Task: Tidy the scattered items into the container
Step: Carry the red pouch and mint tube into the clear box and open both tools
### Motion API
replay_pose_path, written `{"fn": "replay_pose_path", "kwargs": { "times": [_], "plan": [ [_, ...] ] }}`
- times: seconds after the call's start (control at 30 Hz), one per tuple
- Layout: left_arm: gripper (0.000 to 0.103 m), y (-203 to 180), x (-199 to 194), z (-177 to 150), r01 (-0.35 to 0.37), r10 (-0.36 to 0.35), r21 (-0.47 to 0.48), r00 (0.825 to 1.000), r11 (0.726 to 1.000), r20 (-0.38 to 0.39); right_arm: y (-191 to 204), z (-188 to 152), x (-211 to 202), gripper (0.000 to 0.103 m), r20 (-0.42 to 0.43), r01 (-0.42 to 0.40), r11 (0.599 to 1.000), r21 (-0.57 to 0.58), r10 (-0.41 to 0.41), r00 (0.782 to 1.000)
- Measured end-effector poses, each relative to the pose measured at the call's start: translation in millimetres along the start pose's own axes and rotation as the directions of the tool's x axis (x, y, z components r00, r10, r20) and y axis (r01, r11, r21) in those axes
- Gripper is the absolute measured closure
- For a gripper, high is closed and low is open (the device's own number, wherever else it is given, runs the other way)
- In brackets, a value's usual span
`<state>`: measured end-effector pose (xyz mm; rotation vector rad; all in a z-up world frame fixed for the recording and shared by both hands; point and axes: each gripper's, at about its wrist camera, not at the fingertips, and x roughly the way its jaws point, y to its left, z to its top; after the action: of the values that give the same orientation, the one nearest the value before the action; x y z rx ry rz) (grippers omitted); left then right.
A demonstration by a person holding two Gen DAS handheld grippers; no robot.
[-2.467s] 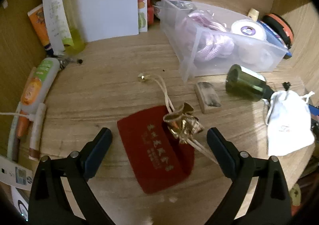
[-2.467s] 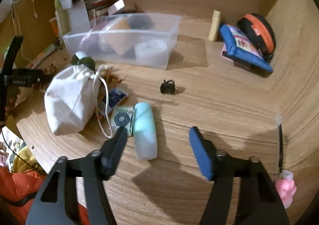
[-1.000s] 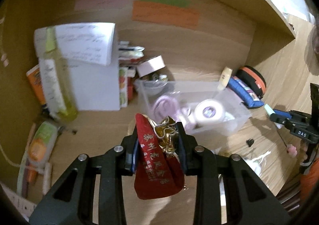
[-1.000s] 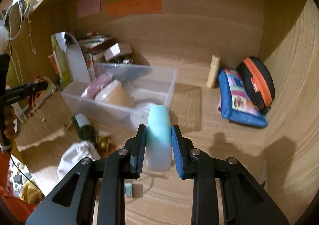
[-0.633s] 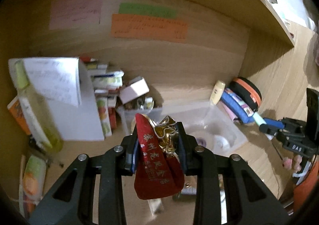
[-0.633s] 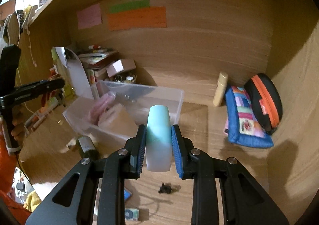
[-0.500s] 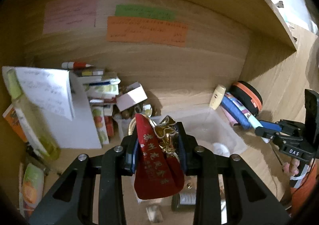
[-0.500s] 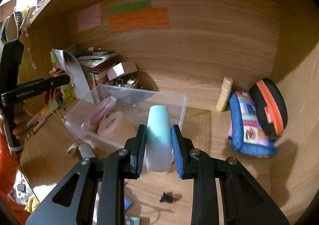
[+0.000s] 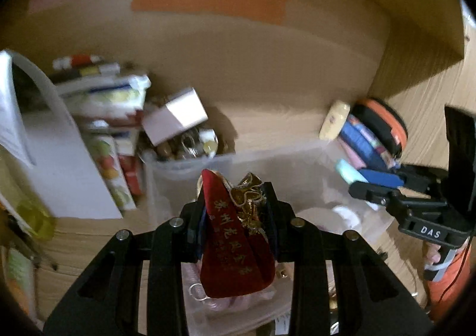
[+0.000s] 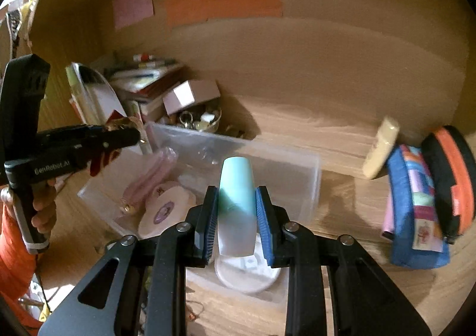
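My left gripper is shut on a red pouch with gold lettering and a small gold pouch bunched beside it; both hang over the near end of the clear plastic bin. My right gripper is shut on a pale mint case, held upright above the same clear plastic bin. Inside the bin lie a pink coiled cord and white tape rolls. Each gripper shows in the other's view: the right gripper at the bin's right, the left gripper at its left.
Stacked books and papers, a small pink-white box and a bowl of trinkets crowd the back left. A cream tube, a blue pouch and a black-orange case lean at the right wall. Coloured notes hang on the back panel.
Both grippers, each still shut on its item, have moved forward toward the back wall and now hang over the clear bin, which has come closer beneath them.
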<state>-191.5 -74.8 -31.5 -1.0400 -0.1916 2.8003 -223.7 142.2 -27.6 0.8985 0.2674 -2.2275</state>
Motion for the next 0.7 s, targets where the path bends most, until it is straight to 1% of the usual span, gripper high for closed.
{"fn": "replay_pose_path", "kwargs": {
  "times": [0.17,0.2,0.23,0.27,0.3,0.37,0.43,0.53,0.7],
  "plan": [
    [0.071,-6.1,17.2,-10.0,0.006,-0.005,0.036,0.999,0.999,-0.051,-2.4,2.6,25.2,0.08,-0.061,0.01,1.0,-0.024,-0.011,0.998],
    [0.069,-5.9,18.9,-11.8,0.014,-0.012,0.032,0.998,0.999,-0.057,-2.7,3.6,28.8,0.08,-0.068,0.011,1.0,-0.029,-0.013,0.998],
    [0.062,-5.2,20.4,-12.9,0.023,-0.021,0.024,0.998,0.999,-0.065,-2.9,4.3,32.0,0.08,-0.075,0.013,0.999,-0.035,-0.015,0.997],
    [0.059,-4.5,21.4,-15.2,0.026,-0.025,0.02,0.997,0.999,-0.072,-3.2,4.8,36.3,0.08,-0.087,0.019,0.999,-0.044,-0.023,0.996],
    [0.057,-5.5,20.8,-16.0,0.017,-0.015,0.028,0.998,0.999,-0.066,-3.9,4.9,38.7,0.08,-0.093,0.029,0.998,-0.052,-0.034,0.995],
    [0.051,-7.6,20.5,-16.7,0.009,-0.006,0.038,0.998,0.999,-0.063,-1.6,3.7,42.4,0.08,-0.092,0.071,0.993,-0.091,-0.08,0.993],
    [0.049,-8.5,19.1,-17.5,0.022,-0.02,0.032,0.998,0.999,-0.063,-0.3,1.6,45.4,0.08,-0.105,0.07,0.992,-0.109,-0.081,0.991],
    [0.048,-12.7,18.6,-18.2,0.018,-0.016,0.045,0.998,0.999,-0.059,0.6,1.5,47.7,0.08,-0.113,0.066,0.99,-0.121,-0.08,0.99],
    [0.047,-19.5,19.9,-21.1,0.02,-0.016,0.066,0.998,0.998,-0.062,0.9,1.1,42.8,0.08,-0.099,0.084,0.989,-0.122,-0.097,0.99]
  ]
}}
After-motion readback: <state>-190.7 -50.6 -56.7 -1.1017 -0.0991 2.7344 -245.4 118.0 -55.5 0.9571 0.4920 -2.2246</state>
